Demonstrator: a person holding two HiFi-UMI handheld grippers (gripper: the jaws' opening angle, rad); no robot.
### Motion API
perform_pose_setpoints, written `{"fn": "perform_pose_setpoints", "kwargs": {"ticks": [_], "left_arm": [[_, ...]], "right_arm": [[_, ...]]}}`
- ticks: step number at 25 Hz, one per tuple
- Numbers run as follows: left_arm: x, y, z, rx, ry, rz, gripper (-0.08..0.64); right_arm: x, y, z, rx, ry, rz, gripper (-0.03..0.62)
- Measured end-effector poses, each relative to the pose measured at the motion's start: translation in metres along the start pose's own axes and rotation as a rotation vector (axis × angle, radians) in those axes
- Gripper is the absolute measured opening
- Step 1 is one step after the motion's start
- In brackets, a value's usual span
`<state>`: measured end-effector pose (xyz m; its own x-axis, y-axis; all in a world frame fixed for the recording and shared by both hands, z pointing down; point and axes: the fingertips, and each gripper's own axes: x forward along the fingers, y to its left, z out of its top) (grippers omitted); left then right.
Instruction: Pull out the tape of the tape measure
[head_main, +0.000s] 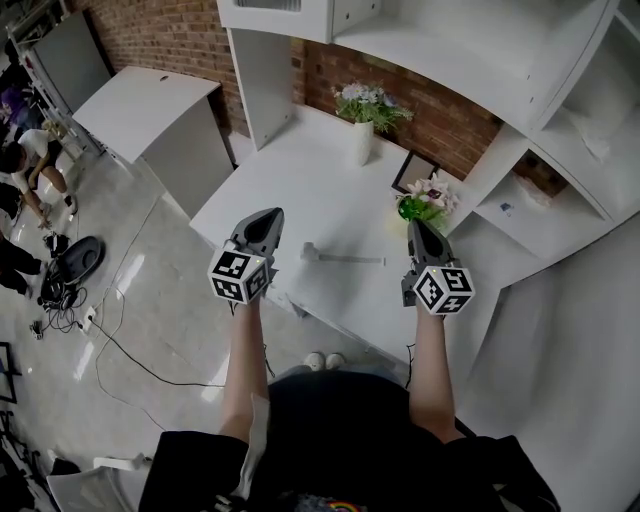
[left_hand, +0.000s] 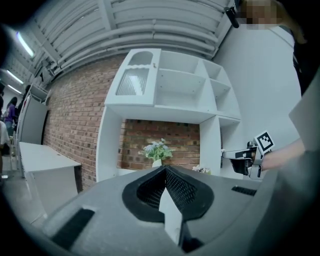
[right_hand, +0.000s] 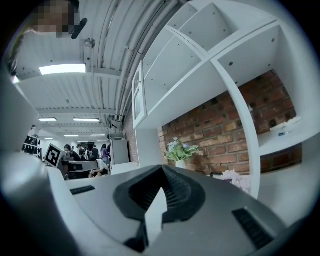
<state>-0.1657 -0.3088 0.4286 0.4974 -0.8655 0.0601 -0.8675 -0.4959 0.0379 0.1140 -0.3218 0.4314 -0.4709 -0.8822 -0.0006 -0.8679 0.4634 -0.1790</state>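
Observation:
The tape measure (head_main: 311, 251) is a small grey body lying on the white desk (head_main: 290, 180), with a pale strip of tape (head_main: 355, 260) reaching right from it. My left gripper (head_main: 272, 216) hovers over the desk's front left, left of the tape measure, shut and empty. My right gripper (head_main: 415, 226) hangs to the right of the tape's end, also shut with nothing in it. In the left gripper view the jaws (left_hand: 165, 168) meet at a point, and the right gripper (left_hand: 244, 155) shows beyond. The right gripper view shows closed jaws (right_hand: 161, 168); the tape measure is hidden in both gripper views.
A white vase of flowers (head_main: 364, 125) stands at the back of the desk. A picture frame (head_main: 414, 170) and a green vase with pink flowers (head_main: 424, 202) stand at the right. White shelving (head_main: 560, 120) rises behind and right. Another white table (head_main: 150, 105), people and floor cables (head_main: 70, 290) are left.

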Motion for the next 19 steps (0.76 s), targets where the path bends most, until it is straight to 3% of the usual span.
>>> {"fn": "perform_pose_setpoints", "kwargs": {"ticks": [19], "left_arm": [[0.008,-0.018,-0.010,0.016,0.044,-0.044,0.009]], "right_arm": [[0.002,0.009,-0.010,-0.005,0.036,0.050,-0.003]]}}
